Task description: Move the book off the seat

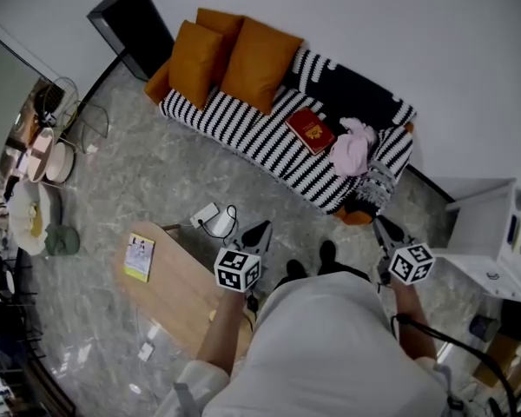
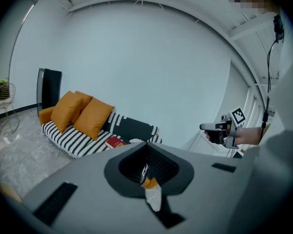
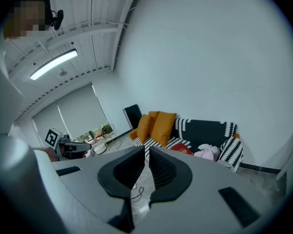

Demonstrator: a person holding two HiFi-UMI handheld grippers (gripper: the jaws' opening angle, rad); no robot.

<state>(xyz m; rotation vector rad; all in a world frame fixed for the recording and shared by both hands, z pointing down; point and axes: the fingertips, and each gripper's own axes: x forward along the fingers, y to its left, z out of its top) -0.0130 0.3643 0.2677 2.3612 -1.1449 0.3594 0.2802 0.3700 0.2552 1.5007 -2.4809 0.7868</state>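
Observation:
A red book (image 1: 310, 129) lies flat on the seat of a black-and-white striped sofa (image 1: 243, 129), beside a pink cloth (image 1: 353, 147). The same book (image 2: 115, 142) shows small in the left gripper view, and the book (image 3: 182, 149) in the right gripper view too. My left gripper (image 1: 262, 233) is shut and empty, held well short of the sofa over the floor. My right gripper (image 1: 384, 230) is also shut with nothing in it, near the sofa's right end. Each gripper shows in the other's view: the right gripper (image 2: 209, 127) and the left gripper (image 3: 84, 146).
Two orange cushions (image 1: 230, 59) lean on the sofa's left part. A low wooden table (image 1: 187, 298) with a yellow booklet (image 1: 140, 257) stands at my left. A white plug and cable (image 1: 215, 219) lie on the marble floor. A white unit (image 1: 491, 233) stands at right, a black panel (image 1: 135, 26) at the back.

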